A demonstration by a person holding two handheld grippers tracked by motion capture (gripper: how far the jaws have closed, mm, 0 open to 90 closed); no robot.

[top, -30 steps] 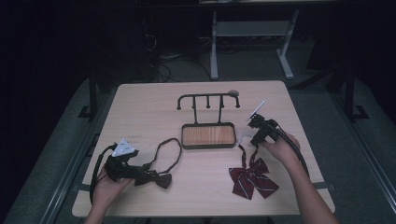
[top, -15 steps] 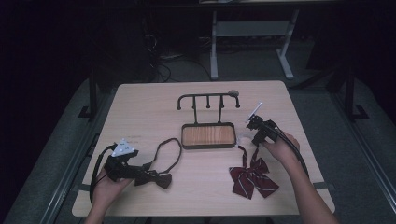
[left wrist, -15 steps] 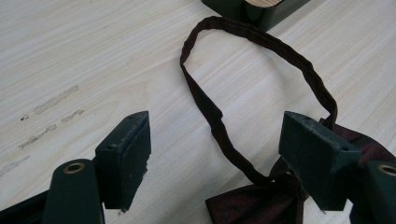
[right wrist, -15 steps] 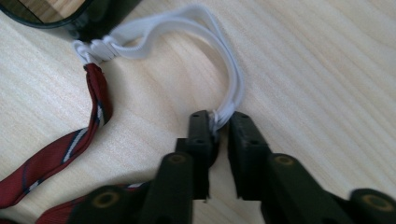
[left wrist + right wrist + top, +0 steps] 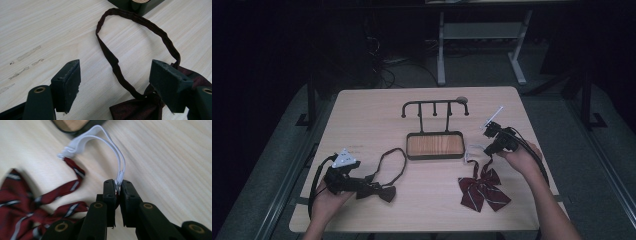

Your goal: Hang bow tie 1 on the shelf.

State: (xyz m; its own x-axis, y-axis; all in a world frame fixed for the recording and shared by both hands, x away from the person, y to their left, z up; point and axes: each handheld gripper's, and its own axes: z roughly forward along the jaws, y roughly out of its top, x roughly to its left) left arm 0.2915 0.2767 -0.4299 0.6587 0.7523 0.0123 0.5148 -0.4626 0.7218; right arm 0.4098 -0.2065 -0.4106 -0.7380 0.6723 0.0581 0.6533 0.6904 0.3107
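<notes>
A dark brown bow tie lies at the table's front left, its neck strap looped toward the stand. My left gripper is open beside it. In the left gripper view the strap runs between the spread jaws of the gripper, and the brown bow lies low between them. A red striped bow tie lies at the front right. My right gripper is shut on its white elastic strap, pinched at the jaw tips. The red bow stays on the table.
A black rack with several hooks stands mid-table on a wood-lined base tray. The base's corner lies just past the brown strap. A person's hands hold both grippers near the front edge. Table legs and cables sit beyond the far edge.
</notes>
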